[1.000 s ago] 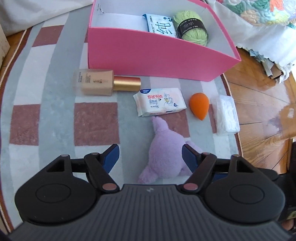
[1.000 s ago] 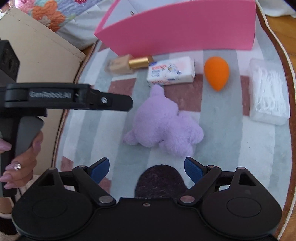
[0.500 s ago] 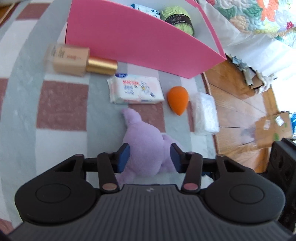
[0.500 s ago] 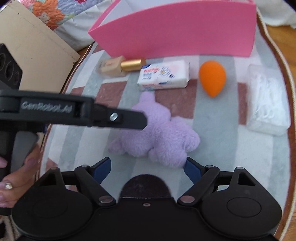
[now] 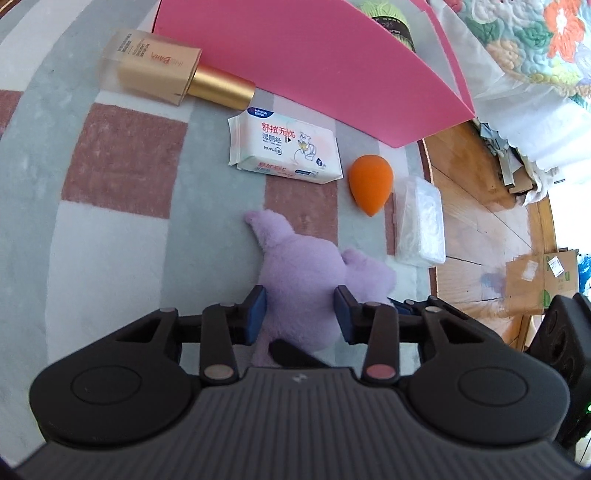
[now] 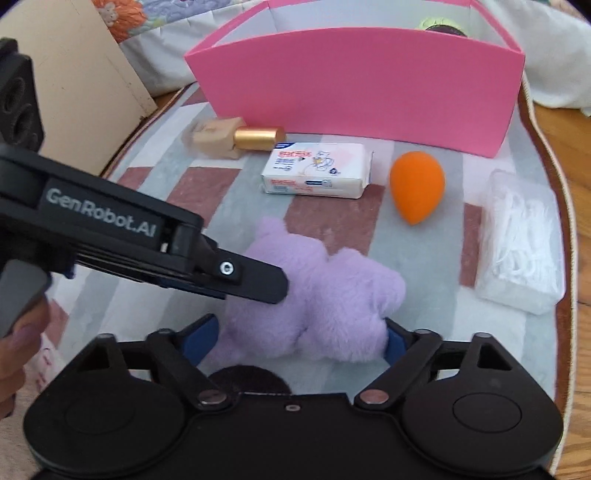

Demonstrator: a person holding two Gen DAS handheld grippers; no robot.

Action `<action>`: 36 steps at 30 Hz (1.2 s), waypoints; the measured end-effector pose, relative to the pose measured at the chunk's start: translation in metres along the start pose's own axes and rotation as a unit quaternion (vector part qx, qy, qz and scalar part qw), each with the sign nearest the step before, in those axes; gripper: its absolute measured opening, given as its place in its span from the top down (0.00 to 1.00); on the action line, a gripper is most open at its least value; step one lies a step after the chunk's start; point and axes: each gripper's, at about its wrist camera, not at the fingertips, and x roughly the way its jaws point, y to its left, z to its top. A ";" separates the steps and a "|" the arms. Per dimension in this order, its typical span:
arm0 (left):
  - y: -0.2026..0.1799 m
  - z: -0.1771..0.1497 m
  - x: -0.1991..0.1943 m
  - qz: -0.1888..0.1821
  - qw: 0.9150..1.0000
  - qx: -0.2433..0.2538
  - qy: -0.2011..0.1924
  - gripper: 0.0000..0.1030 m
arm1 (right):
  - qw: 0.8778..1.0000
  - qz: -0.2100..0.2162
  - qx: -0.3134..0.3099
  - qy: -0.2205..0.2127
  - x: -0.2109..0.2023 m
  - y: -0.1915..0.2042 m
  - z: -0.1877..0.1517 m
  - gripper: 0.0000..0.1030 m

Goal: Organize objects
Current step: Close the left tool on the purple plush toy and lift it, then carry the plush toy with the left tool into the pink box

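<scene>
- My left tongs [image 5: 299,314] have their blue pads pressed against both flanks of the purple plush toy [image 5: 306,273], pinching its body.
- My right tongs [image 6: 301,338] stand spread wide, the plush toy [image 6: 325,295] between their tips; whether the pads touch it I cannot tell.
- In the right wrist view my left tongs [image 6: 271,284] reach in from 9 o'clock onto the plush.
- The plush lies on a checked rug [image 5: 125,155].
- At 12 o'clock of the plush lies a wet-wipes pack [image 5: 284,151], at 1 o'clock an orange makeup sponge [image 5: 369,184], at 2 o'clock a clear box of cotton swabs [image 5: 419,221].
- A foundation bottle [image 5: 162,70] lies on its side at 11 o'clock, just before the pink box [image 5: 314,55], which holds green yarn [image 5: 384,14].
- Wooden floor [image 5: 480,229] borders the rug at 3 o'clock.
</scene>
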 end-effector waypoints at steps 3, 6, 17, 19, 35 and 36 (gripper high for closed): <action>-0.004 -0.004 -0.005 -0.021 1.000 0.007 -0.005 0.64 | 1.000 -0.001 -0.001 0.001 -0.007 -0.005 0.002 0.19; -0.015 -0.009 -0.012 -0.038 0.999 0.021 -0.017 0.64 | 1.000 -0.002 0.002 -0.011 -0.018 -0.010 0.003 0.20; -0.054 -0.040 -0.058 -0.072 0.995 0.042 -0.046 0.64 | 1.000 0.016 -0.023 0.010 -0.078 -0.007 0.010 0.19; -0.060 -0.042 -0.070 -0.075 0.995 0.041 -0.053 0.64 | 0.999 0.016 -0.039 0.003 -0.091 -0.001 0.012 0.19; -0.120 -0.017 -0.140 -0.045 0.989 0.094 -0.103 0.64 | 0.987 -0.008 -0.140 -0.076 -0.171 0.036 0.063 0.17; -0.123 -0.014 -0.143 -0.046 0.989 0.097 -0.106 0.64 | 0.987 -0.009 -0.142 -0.079 -0.173 0.036 0.067 0.17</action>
